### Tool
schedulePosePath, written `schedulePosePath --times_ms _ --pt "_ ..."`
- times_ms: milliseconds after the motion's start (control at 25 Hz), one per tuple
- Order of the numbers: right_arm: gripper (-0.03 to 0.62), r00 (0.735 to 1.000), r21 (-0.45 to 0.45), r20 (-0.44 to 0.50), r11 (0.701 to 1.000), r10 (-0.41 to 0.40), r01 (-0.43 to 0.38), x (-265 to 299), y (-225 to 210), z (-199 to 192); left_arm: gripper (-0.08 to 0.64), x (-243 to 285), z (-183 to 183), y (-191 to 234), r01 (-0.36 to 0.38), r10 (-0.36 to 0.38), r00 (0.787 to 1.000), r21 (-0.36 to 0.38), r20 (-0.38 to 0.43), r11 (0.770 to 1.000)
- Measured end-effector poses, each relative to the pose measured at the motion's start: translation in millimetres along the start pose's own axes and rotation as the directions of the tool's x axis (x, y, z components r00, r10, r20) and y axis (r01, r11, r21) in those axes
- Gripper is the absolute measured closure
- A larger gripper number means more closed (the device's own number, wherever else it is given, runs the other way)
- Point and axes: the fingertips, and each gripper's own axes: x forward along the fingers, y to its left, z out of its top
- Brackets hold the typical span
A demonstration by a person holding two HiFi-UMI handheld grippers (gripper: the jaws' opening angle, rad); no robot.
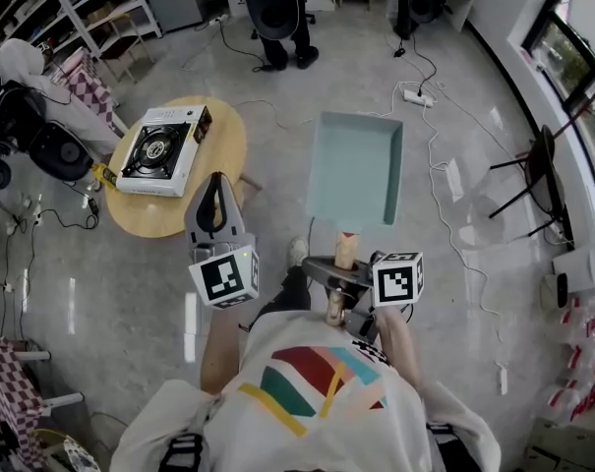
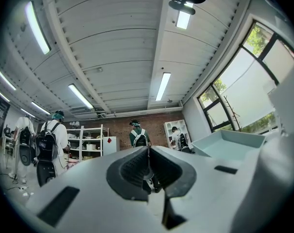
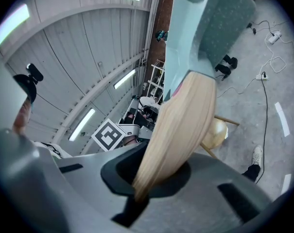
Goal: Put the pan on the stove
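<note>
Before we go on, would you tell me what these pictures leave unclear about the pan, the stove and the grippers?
Stove: head view, too small to tell its knob setting or any flame; not seen in either gripper view.
Pan: right gripper view shows only its underside, far end cut by the top edge.
Right gripper: head view, jaws hidden under its marker cube and the handle.

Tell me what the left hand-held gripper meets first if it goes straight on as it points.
Nothing near. The left hand-held gripper, jaws together and empty, points upward into open room; the pan sits off to its right. The far brick wall probably comes first, though depth is unclear.
</note>
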Motion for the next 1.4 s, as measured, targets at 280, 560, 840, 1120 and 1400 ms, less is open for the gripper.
schedulePosePath --times_ms 280,560,840,1120,1400 --pt "0.594 1.000 0.011 0.002 1.000 0.000 0.000 23 -28 53 0.549 58 -38 4 0.008 -0.007 0.999 0.028 -0.041 1.000" --pt "0.594 0.999 0.040 -0.044 0.999 -0.007 0.009 61 -69 112 0.549 121 -59 2 0.051 -0.048 0.995 0.032 -0.083 0.998" --pt "0.594 0.998 0.039 -0.066 0.999 0.001 0.002 104 -103 186 0.549 202 -88 40 0.008 -0.008 0.993 -0.003 -0.119 1.000" --pt "0.594 0.997 0.034 -0.079 0.999 0.010 -0.008 138 -136 252 0.549 279 -107 72 -0.045 0.044 0.995 -0.006 -0.091 0.999" --pt "0.594 0.996 0.065 -0.087 0.997 0.038 -0.032 157 -153 292 0.549 324 -115 83 -0.057 0.058 0.993 0.008 -0.106 0.998"
